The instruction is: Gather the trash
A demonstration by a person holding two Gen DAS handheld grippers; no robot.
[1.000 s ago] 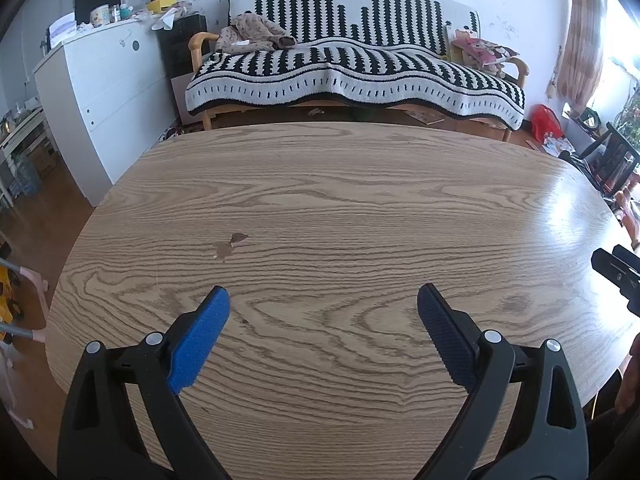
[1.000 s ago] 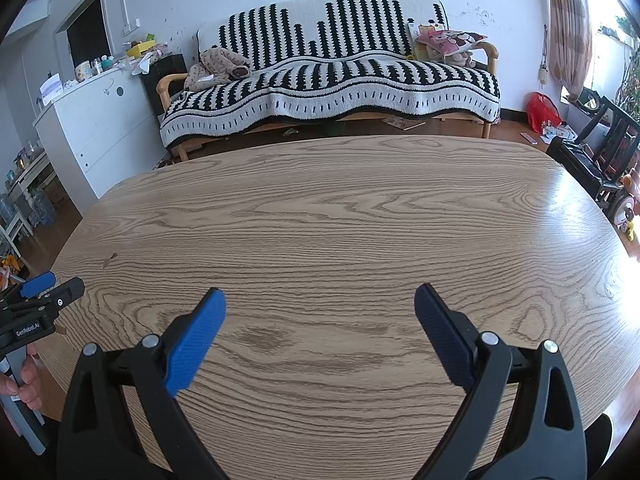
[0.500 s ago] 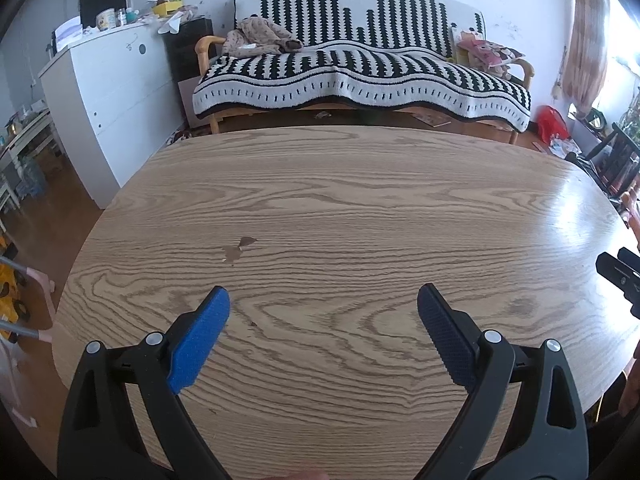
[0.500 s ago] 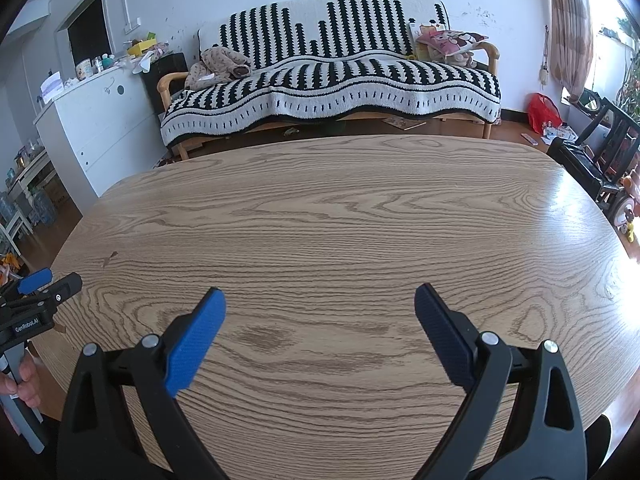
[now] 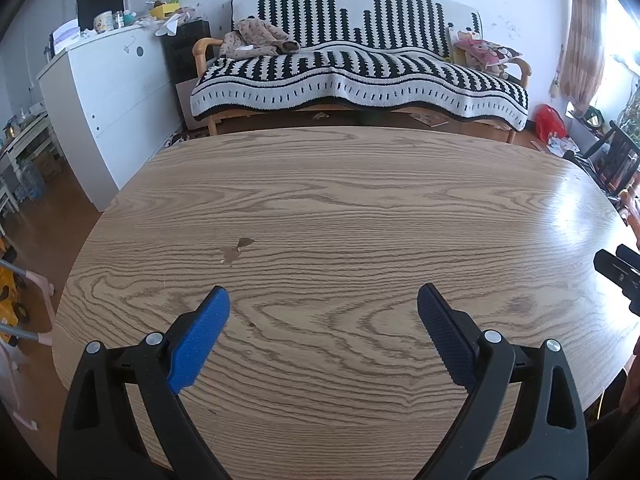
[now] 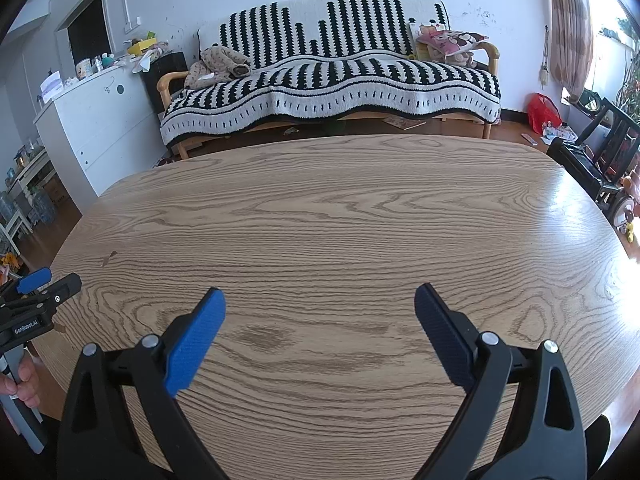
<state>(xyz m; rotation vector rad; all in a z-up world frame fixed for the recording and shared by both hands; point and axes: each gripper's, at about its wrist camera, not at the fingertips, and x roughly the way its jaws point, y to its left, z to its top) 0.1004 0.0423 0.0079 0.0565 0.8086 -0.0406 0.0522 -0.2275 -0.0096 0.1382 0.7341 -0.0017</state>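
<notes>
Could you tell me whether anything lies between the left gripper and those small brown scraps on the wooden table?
Nothing visible does. The open left gripper faces the small brown scraps, which lie ahead and slightly left, with only bare light oak-grain tabletop between them.

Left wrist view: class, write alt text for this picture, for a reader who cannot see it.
The open left gripper hovers empty over a wooden table, with a small brown scrap lying on the wood just ahead of its left finger. Behind the table stands a sofa under a black-and-white throw, and the right gripper pokes in at the right edge.
</notes>
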